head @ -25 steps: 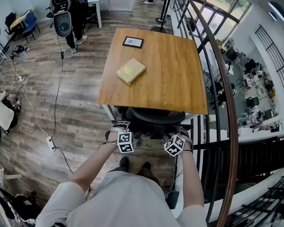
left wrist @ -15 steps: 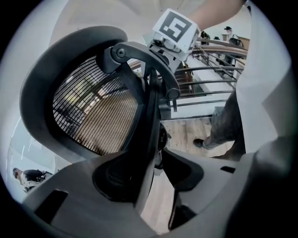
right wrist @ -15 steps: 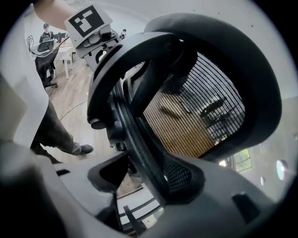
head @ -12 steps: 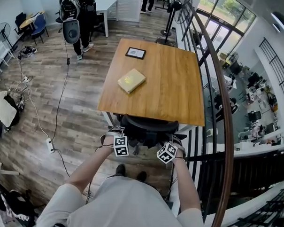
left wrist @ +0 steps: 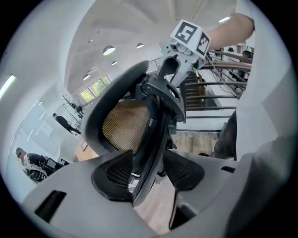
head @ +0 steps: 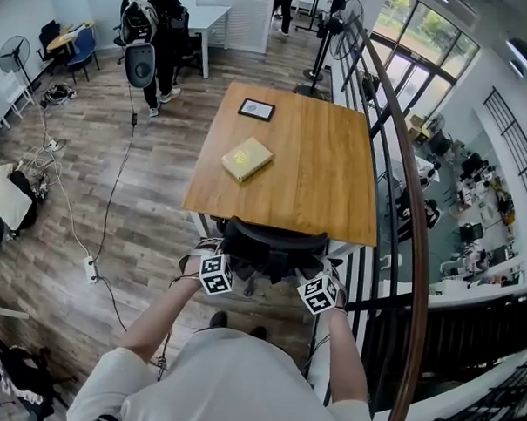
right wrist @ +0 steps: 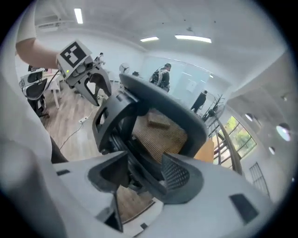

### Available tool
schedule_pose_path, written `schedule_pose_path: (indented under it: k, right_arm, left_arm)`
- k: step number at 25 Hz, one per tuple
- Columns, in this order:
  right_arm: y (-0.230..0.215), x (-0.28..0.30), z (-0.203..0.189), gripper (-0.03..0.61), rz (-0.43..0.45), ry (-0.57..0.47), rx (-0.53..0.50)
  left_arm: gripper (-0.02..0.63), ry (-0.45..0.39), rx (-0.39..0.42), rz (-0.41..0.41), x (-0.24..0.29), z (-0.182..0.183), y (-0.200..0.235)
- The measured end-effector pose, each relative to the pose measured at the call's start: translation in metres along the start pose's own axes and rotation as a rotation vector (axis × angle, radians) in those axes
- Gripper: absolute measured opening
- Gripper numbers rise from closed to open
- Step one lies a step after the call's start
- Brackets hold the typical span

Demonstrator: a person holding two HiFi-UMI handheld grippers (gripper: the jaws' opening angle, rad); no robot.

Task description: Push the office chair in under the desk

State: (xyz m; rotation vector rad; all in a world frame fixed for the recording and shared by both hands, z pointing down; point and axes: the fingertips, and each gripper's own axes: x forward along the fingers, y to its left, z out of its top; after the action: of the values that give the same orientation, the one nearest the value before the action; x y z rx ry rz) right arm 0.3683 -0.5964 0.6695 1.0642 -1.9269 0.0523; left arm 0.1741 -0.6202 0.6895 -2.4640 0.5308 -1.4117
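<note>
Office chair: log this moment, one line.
office chair: against desk edge | left gripper: jaws opening, chair between | right gripper: astride chair, grip unclear

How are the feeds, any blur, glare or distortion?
Head view: sharp, evenly lit, fisheye bows the railing. Left gripper view: strong fisheye, chair crisp, near edges soft. Right gripper view: likewise, chair clear, ceiling lights bright without washing out.

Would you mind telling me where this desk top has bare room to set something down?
The whole right half of the desk is bare, as is the near strip between the book and the office chair. The far left part is crowded: the small frame, with the book just nearer.
</note>
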Motion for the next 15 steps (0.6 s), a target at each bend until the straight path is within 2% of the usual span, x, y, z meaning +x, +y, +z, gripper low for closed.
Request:
schedule_pose_path:
  k: [5,8,11,15]
  right_arm:
    - [-0.006,-0.034,0.02,0.221,0.011,-0.077,0.102]
    - [-0.013,-0.054,0.039,0.218,0.006,-0.172,0.182]
    - [-0.018,-0.078,0.058,0.192,0.003,-0.268,0.268]
    - [-0.02,-0.103,0.079,0.173,0.012,-0.38,0.336]
  left_arm:
    - [0.186,-0.13,-0.181,0.051,-0.034,0.021,0.015]
    - [0.176,-0.234,-0.274,0.08,-0.057,0.038,0.026]
    - [0.156,-0.325,-0.346,0.108,-0.079,0.054,0.034]
    - [0.138,-0.398,-0.404,0.153,-0.105,0.067,0.044]
